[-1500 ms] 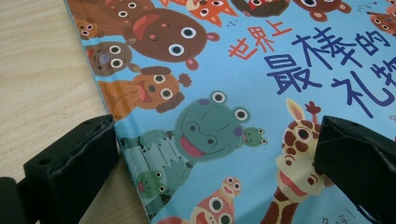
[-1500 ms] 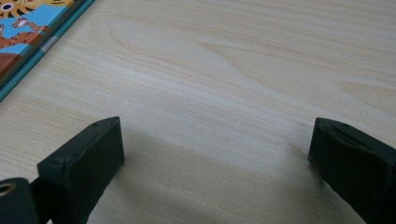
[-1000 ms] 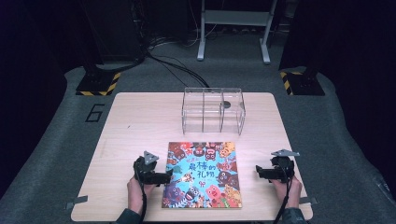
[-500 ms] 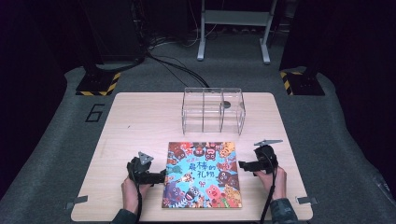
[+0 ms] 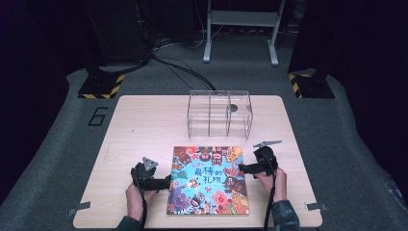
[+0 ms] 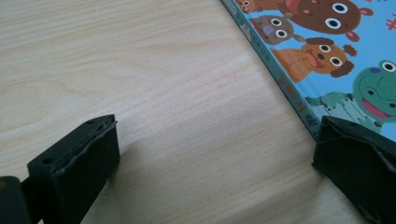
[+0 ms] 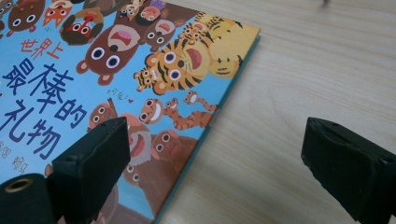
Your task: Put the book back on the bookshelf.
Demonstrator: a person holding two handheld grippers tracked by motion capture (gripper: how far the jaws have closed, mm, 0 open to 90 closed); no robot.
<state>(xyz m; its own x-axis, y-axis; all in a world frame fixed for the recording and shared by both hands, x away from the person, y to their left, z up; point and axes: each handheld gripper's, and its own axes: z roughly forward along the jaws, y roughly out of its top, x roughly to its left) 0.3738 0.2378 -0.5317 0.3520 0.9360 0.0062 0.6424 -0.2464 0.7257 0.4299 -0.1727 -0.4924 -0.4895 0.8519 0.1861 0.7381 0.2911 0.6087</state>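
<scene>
— The pale wooden table (image 5: 144,130) stands on grey carpet in a dark room, and the picture book (image 5: 208,180) lies flat on its near half, in front of the clear plastic organizer (image 5: 219,113). What has shifted around the book?

— The right gripper (image 5: 242,168) has closed in from well off the book's right edge, so one jaw now hangs over the cover and the other over bare wood (seen plainly in the right gripper view (image 7: 205,158)). Its jaws stand wide apart, holding nothing.

— And the other one?

— The left gripper (image 5: 166,182) has edged up to the book's left edge, the spine side, also spread wide and empty (image 6: 210,163). Both tools now flank the book, so a lift of the cover or of the whole book looks close.
</scene>
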